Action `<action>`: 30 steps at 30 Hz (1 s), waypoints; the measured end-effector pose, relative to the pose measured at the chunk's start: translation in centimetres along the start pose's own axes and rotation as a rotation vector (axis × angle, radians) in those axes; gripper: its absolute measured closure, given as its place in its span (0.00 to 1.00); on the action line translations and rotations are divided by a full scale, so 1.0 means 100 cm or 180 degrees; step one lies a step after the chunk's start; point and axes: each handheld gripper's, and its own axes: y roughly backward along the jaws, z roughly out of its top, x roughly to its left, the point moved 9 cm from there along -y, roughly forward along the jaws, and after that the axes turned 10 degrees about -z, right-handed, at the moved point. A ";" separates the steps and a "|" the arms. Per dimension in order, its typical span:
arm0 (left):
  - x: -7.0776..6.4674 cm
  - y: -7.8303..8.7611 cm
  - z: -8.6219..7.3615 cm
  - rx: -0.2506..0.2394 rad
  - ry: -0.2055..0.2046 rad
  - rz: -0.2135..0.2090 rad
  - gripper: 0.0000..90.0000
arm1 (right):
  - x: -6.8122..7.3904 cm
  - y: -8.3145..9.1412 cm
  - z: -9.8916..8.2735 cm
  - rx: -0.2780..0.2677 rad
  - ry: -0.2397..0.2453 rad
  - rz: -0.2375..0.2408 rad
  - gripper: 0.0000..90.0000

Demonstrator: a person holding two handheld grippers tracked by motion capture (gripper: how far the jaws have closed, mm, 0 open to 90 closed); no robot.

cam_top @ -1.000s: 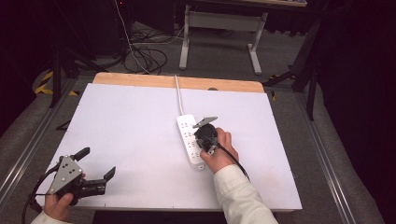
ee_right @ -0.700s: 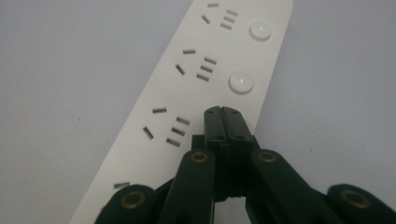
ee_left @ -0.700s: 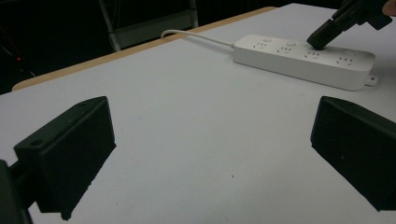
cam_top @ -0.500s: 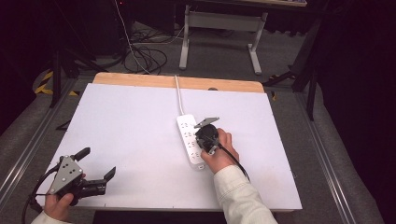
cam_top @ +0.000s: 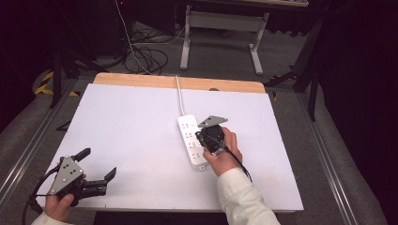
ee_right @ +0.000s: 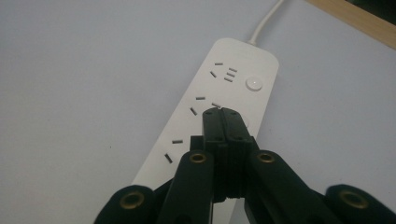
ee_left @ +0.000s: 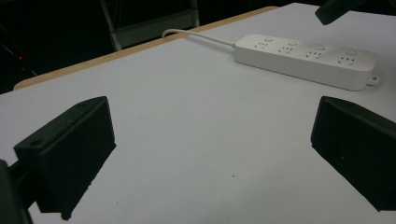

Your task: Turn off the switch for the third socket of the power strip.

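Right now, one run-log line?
right gripper: shut, tips over second switch of white plastic power strip | left gripper: open, idle, near table corner | white table

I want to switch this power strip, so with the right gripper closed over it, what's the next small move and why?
Probably ease the right gripper straight down. Its jaws are shut and its tip sits over the second round button of the power strip, so a short press should work it. The left gripper rests open, well clear.

I see the right gripper (ee_right: 224,116) angled down, jaws fully closed, tips pressed together. Left gripper (cam_top: 96,168) sits low at the near-left, jaws spread wide, nothing between them.
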 end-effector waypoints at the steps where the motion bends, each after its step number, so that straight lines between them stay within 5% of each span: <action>1: 0.000 0.000 0.000 0.0002 0.0001 0.0002 0.00 | 0.000 0.002 0.001 -0.0012 -0.0012 0.0003 1.00; 14: 0.001 0.000 -0.001 0.0008 0.0011 0.0017 0.00 | 0.001 0.016 0.012 -0.0089 -0.0035 0.0049 1.00; 18: 0.001 -0.001 -0.001 0.0022 0.0012 0.0012 0.00 | 0.002 0.018 0.013 -0.0139 0.0062 0.0057 1.00; 24: 0.002 0.000 -0.001 0.0013 0.0027 0.0020 0.00 | 0.000 0.025 0.023 -0.0415 0.0153 0.0012 0.69; 30: 0.001 0.000 -0.001 0.0015 0.0020 0.0017 0.00 | -0.001 0.037 0.026 -0.0560 0.0182 0.0018 0.50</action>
